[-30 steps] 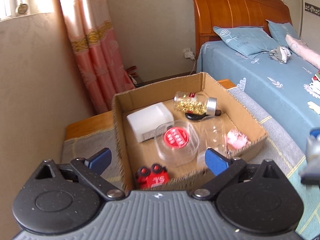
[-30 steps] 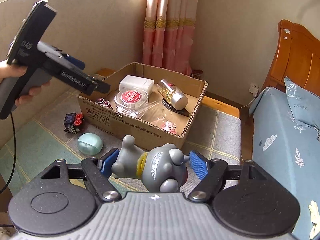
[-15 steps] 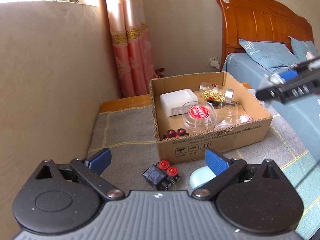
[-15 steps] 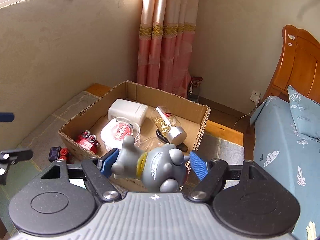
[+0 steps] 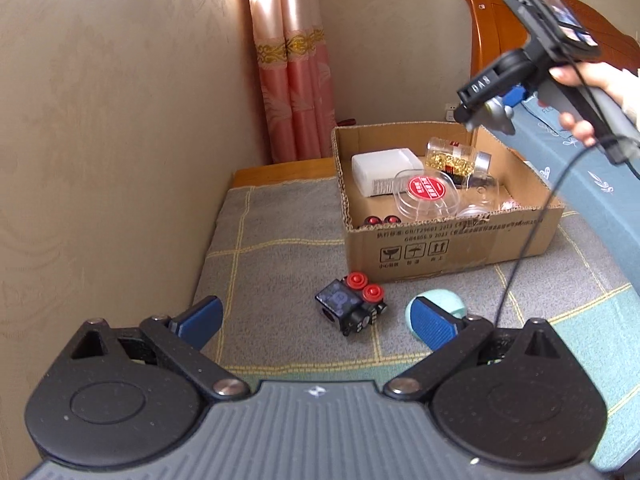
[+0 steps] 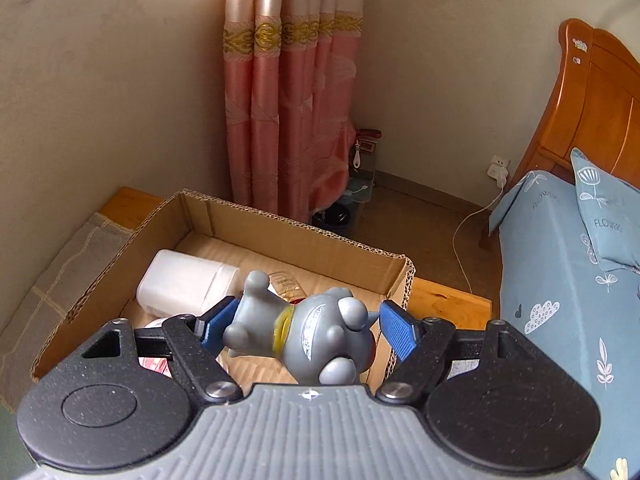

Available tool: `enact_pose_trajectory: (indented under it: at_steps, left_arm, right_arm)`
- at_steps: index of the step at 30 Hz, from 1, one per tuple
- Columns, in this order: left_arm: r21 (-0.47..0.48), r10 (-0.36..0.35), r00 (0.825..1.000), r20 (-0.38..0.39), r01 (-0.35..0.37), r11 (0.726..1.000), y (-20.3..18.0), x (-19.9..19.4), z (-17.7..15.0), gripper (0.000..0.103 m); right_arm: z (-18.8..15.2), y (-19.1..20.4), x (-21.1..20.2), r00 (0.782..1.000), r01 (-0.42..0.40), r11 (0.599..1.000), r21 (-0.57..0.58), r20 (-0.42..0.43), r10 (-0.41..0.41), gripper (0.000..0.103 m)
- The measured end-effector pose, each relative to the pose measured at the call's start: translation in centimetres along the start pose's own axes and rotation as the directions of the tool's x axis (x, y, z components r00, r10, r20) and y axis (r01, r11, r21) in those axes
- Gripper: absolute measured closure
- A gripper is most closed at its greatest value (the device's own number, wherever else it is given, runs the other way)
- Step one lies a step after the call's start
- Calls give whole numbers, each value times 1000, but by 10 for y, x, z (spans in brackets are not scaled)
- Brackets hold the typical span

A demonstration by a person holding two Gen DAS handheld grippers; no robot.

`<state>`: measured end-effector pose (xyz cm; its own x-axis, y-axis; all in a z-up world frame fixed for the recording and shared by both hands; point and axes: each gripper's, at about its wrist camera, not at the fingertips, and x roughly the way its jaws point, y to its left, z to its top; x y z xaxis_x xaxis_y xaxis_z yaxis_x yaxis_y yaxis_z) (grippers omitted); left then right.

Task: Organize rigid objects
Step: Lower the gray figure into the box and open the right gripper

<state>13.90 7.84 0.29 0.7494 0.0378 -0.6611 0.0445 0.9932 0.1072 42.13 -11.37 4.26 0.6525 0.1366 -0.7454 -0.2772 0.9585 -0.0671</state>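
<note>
A grey checked mat (image 5: 280, 248) covers the wooden platform (image 5: 280, 168). On the mat lie a cardboard box (image 5: 452, 248), a black toy with red knobs (image 5: 352, 304), and a mint-green round case (image 5: 448, 302) near the front edge.

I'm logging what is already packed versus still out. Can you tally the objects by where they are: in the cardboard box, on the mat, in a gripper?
In the brown cardboard box: 6 that I can make out
On the grey checked mat: 2
In the right gripper, a grey rubber animal figure: 1
Total: 9
</note>
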Motion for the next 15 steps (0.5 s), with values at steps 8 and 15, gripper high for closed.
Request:
enact_pose_trajectory:
  at_steps: [8, 15]
  left_arm:
    - [-7, 4, 1000, -17, -4, 1000, 3, 0, -6, 3]
    - [-3, -7, 1000, -22, 7, 1000, 1, 1, -7, 3]
  right_arm:
    - [16, -6, 16, 999, 32, 998, 49, 12, -32, 8]
    - [2, 0, -1, 1000, -13, 999, 32, 23, 12, 1]
